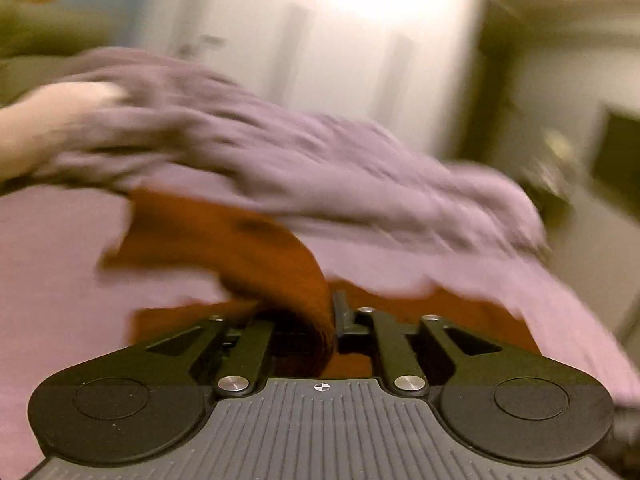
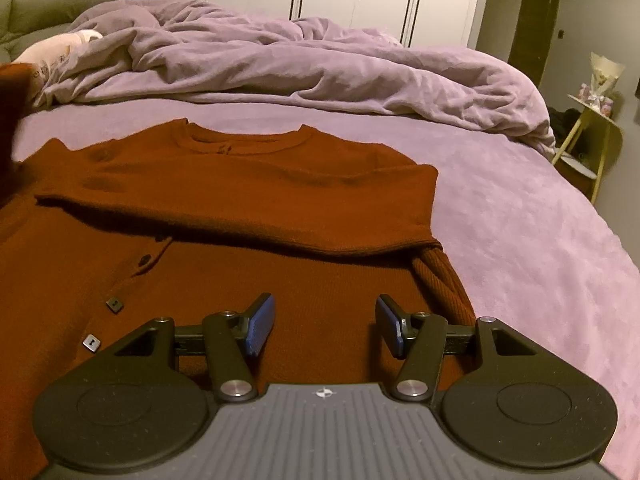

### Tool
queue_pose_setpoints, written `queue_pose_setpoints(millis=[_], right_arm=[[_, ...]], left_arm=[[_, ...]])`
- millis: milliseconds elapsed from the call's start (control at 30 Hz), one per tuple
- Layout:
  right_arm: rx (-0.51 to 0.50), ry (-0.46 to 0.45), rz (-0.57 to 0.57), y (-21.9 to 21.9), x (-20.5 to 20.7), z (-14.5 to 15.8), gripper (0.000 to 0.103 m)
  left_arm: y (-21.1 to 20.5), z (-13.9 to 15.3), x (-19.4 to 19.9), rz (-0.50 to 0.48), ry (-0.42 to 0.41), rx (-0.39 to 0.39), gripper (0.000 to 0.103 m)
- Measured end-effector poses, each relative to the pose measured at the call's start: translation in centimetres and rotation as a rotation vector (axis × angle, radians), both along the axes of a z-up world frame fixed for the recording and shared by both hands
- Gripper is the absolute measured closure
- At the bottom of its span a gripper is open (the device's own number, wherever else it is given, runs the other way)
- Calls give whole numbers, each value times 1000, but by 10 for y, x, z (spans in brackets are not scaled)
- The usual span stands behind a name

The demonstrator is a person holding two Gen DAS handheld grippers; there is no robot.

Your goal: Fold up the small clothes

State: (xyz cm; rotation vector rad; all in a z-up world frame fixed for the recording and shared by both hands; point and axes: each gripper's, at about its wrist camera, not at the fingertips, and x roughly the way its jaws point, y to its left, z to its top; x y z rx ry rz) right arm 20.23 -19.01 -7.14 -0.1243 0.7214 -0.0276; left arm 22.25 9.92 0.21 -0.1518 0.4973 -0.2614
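A rust-red knit cardigan (image 2: 248, 208) lies flat on the bed (image 2: 520, 224), whose soft lilac sheet looks velvety. One sleeve is folded across the chest, its ribbed cuff at the right edge, and small square buttons (image 2: 115, 305) line the front. The right claw (image 2: 324, 330) hovers over the hem, released, blue ridged pads apart. The left claw (image 1: 320, 320) is clenched on a lifted fold of the cardigan. A rumpled lilac duvet (image 2: 304, 64) lies beyond.
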Motion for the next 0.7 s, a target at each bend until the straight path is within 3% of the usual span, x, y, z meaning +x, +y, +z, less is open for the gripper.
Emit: queue_pose_setpoints(millis=[33,67,133,267,500,700], right_arm=[[5,1,-3,-1,0,0,47],[7,2,-4,-3,-1,1,47],[7,-1,-7,-7,-1,3,47],[32,-6,-14,-21,0,8,47],[210,5,24,-17,31,12,47],[360,19,172,15,70,10,47]], left_arm=[[-20,-10,2,-41,31,40,49],[-38,-20,2,-70,56,74,46],[-59,-42,-2,-115,114,102,48],[-54,-70,-6,-68,217,84,49],[-13,-68,-17,127,212,191,37],[11,-76,-17,149,250,126,36]])
